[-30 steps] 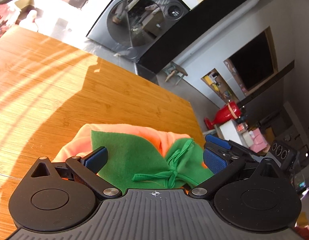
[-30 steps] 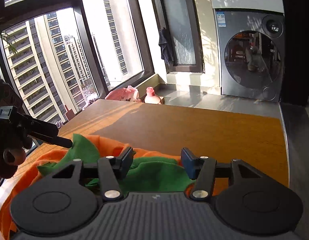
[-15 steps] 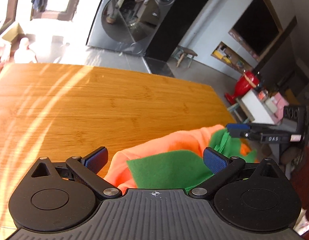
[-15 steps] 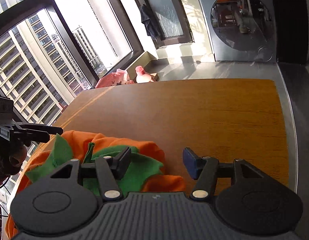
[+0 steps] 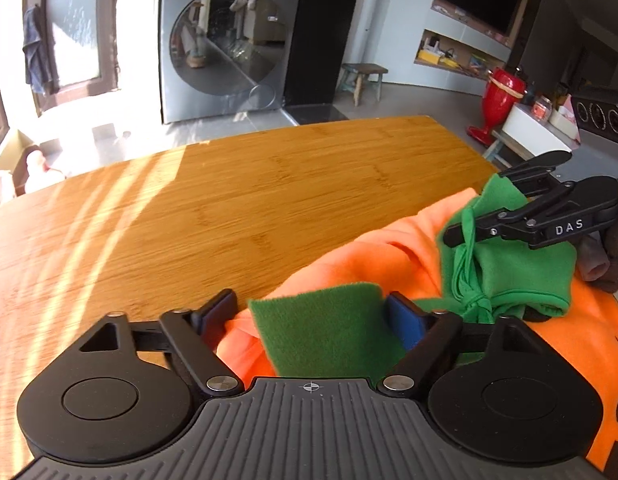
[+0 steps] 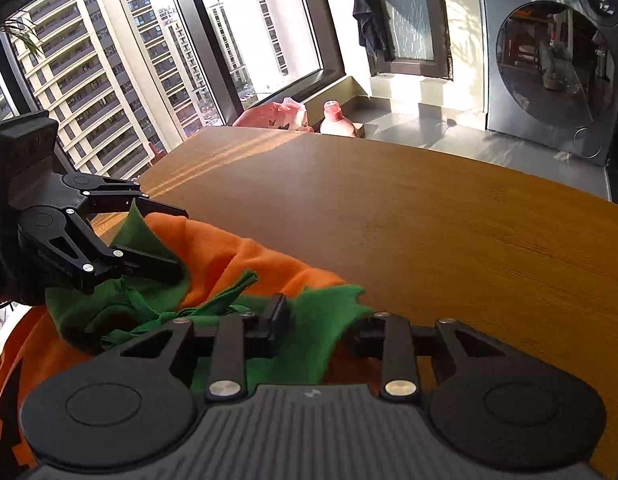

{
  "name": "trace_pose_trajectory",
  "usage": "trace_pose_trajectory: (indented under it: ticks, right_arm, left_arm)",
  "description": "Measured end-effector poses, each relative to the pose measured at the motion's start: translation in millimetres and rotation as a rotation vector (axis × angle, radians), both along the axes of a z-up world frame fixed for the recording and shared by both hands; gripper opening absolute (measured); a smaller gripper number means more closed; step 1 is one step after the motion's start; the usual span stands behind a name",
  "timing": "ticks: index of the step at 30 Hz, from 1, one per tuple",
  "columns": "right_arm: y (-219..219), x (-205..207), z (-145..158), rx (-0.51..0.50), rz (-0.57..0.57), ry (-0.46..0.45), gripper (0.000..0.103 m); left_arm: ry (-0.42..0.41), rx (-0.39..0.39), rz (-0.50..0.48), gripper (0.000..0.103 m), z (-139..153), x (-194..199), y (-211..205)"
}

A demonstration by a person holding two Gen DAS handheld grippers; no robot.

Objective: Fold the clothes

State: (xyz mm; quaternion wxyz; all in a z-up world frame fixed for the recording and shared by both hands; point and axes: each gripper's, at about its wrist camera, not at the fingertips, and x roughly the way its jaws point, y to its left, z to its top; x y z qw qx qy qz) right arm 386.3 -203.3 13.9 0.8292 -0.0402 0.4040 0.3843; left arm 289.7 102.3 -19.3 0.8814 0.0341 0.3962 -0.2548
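Observation:
An orange hoodie [image 5: 381, 256] with green lining lies bunched at the near edge of the wooden table [image 5: 229, 208]. My left gripper [image 5: 311, 316] is low over it. Its jaws are closing, with a green flap [image 5: 325, 332] and an orange fold between the blue pads. The right wrist view shows that left gripper [image 6: 183, 240] astride the cloth with a gap still showing. My right gripper [image 6: 321, 322] is closing too, and green cloth fills the space between its pads. From the left wrist view the right gripper [image 5: 477, 206] pinches the green hood beside the knotted drawstring [image 5: 465, 276].
The bare table top [image 6: 449, 220] stretches away beyond the hoodie to its far edge. On the floor beyond it stand a washing machine [image 5: 229, 40], a small stool [image 5: 363, 76] and a red vase [image 5: 501, 100]. A pink bottle [image 6: 337, 120] sits by the tall windows [image 6: 149, 60].
The left gripper has rolled level and its jaws have narrowed around the cloth. The right gripper has dropped onto the green cloth and its jaws have drawn in.

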Motion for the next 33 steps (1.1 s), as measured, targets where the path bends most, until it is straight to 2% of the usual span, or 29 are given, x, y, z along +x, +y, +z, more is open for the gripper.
trace_pose_trajectory:
  ticks: [1,2,5,7,11,13,17,22,26,30,33]
  right_arm:
    - [4.6,-2.3,0.7,-0.013,0.006,-0.018,0.015]
    - [7.8,-3.3,2.3,-0.021,0.009,-0.036,0.011]
    - [10.3,0.9,14.6,-0.004,-0.004,-0.073,0.009]
    - [8.1,4.7,28.9,0.021,-0.016,-0.113,0.009]
    - [2.5,-7.7,73.0,0.075,-0.009,-0.255,0.008]
    - [-0.4,-26.1,89.5,0.081,0.024,-0.325,0.008]
    - [-7.2,-78.9,98.1,0.036,0.089,-0.414,0.008]
    - [-15.8,-141.4,82.9,-0.042,0.134,-0.429,0.008]
    - [-20.1,-181.0,62.3,-0.086,0.134,-0.415,0.009]
    - [-19.2,-215.8,32.2,-0.169,0.137,-0.428,0.009]
    - [-17.8,-238.2,18.0,-0.211,0.145,-0.455,0.010]
  left_arm:
    - [-0.005,0.004,-0.029,0.046,0.9,-0.9,-4.1]
    - [-0.011,0.008,-0.057,0.041,1.6,-1.7,-8.3]
    - [-0.052,0.062,-0.059,0.026,11.2,3.4,-16.7]
    - [-0.085,0.084,-0.048,0.024,21.7,8.1,-18.7]
    - [-0.193,0.045,-0.003,0.023,65.7,2.1,-11.9]
    - [-0.240,0.016,-0.012,0.023,85.4,-16.0,-10.6]
    - [-0.247,-0.007,-0.054,0.023,95.4,-67.6,-14.5]
    - [-0.215,0.008,-0.096,0.025,86.4,-129.7,-24.5]
    - [-0.182,-0.017,-0.061,0.030,75.4,-163.8,-20.3]
    - [-0.171,-0.028,-0.040,0.038,72.2,-190.9,-15.2]
    - [-0.183,-0.093,-0.022,0.057,83.3,-204.5,-6.2]
